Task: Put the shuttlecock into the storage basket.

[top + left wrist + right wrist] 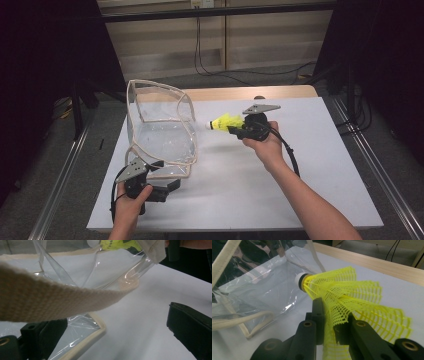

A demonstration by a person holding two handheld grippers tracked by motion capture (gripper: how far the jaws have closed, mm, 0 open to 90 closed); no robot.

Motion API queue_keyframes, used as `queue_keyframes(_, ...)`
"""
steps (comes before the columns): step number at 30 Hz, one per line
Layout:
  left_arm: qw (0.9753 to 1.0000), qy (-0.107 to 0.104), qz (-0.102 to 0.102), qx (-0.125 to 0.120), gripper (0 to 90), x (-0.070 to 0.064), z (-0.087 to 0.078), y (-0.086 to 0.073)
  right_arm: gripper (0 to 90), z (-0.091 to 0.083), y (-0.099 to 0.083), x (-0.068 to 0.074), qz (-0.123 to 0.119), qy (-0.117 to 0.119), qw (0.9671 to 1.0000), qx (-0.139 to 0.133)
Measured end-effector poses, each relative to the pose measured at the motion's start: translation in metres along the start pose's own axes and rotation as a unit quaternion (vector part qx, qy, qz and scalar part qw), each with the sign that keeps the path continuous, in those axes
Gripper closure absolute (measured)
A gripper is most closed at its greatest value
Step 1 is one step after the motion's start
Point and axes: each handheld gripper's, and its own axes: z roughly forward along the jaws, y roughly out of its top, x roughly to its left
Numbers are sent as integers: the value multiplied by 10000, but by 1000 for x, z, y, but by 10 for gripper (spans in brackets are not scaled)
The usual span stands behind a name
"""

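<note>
A clear plastic bag (pixel 161 137) with beige trim stands open on the left of the white table (pixel 310 165). My right gripper (pixel 235 129) is shut on the skirt of a yellow shuttlecock (pixel 224 122), held above the table just right of the bag, white cork toward it. In the right gripper view the jaws (pixel 330 320) pinch the mesh of the shuttlecock (pixel 352 297), with the bag (pixel 262 287) beyond. My left gripper (pixel 162 176) is open at the bag's near bottom corner. In the left gripper view (pixel 116 320) the bag's trimmed corner (pixel 96 332) lies between the wide jaws, and the shuttlecock (pixel 117 244) is beyond.
A beige bag strap (pixel 50 302) crosses close in front of the left gripper's camera. A wooden strip (pixel 240 93) runs along the table's far edge. Metal frame rails (pixel 65 170) flank the table, and cables (pixel 210 67) lie on the floor behind.
</note>
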Motion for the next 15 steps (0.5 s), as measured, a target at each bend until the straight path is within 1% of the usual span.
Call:
queue_keyframes(6,10000,3,11,-3,33,0,-1,0,810,-3,8,3,-20,27,10000,-37)
queue_keyframes(7,10000,-1,-12,-14,33,0,-1,0,810,-5,11,5,-22,62,10000,-60)
queue_keyframes(15,10000,-11,3,-11,33,-1,-1,1,810,-14,26,14,-136,97,9998,-138)
